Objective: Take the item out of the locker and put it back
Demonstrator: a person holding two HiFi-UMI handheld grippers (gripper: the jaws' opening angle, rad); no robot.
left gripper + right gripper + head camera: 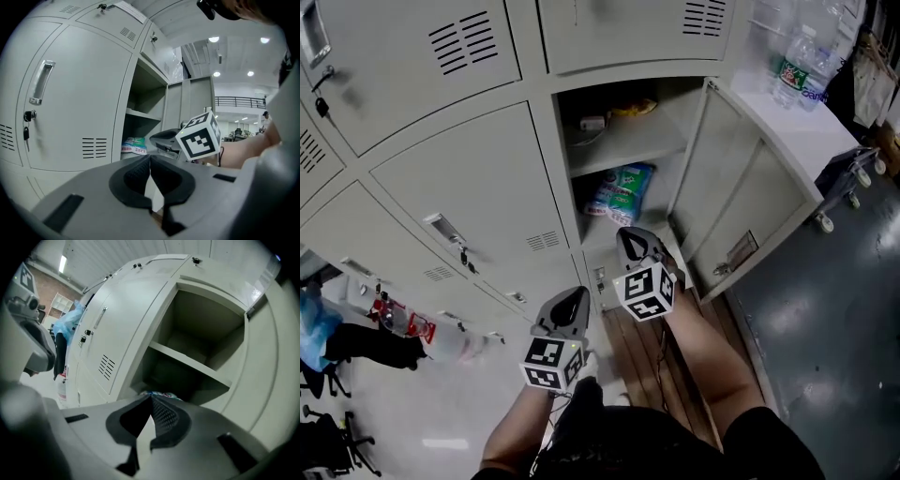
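- The left gripper has its jaws together, empty.
- The right gripper is likewise closed and empty.
- A packet lies just ahead of the right gripper, inside the open locker.

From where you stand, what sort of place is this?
Likely an office locker room: rows of grey metal lockers, one locker door standing open, and a wheeled office chair nearby.

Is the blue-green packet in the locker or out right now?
In. The packet lies in the lower compartment of the open locker; left tool and right tool are shut and empty.
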